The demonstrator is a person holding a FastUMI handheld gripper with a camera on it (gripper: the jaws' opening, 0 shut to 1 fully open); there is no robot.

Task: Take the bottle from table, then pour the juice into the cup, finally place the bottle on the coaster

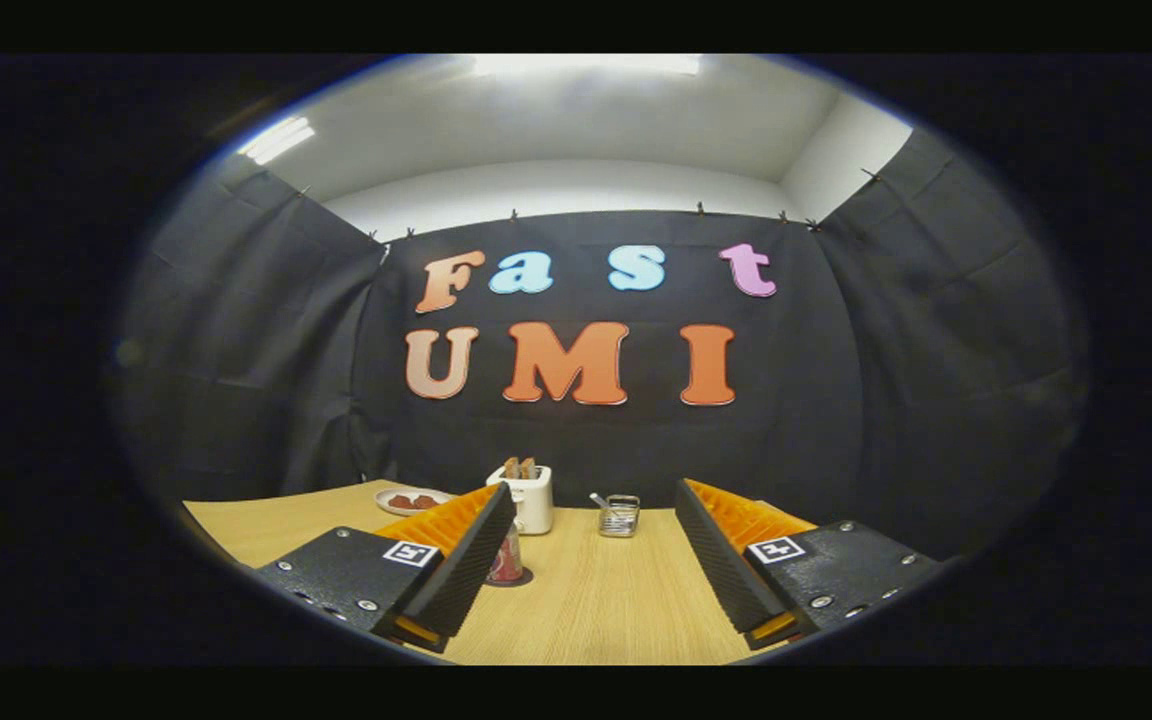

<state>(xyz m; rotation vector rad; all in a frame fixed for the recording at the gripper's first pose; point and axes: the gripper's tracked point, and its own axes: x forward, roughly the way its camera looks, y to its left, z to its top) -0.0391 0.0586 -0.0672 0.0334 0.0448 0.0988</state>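
Tool point(596, 510) gapes wide, holding nothing; bottle point(506, 558) stands upright on a coaster point(524, 579), half-hidden behind 1 finger.

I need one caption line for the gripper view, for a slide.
Open claw above a light wooden table; a red-filled bottle on a dark round coaster sits beside one finger, a white toaster and small glass cup beyond.
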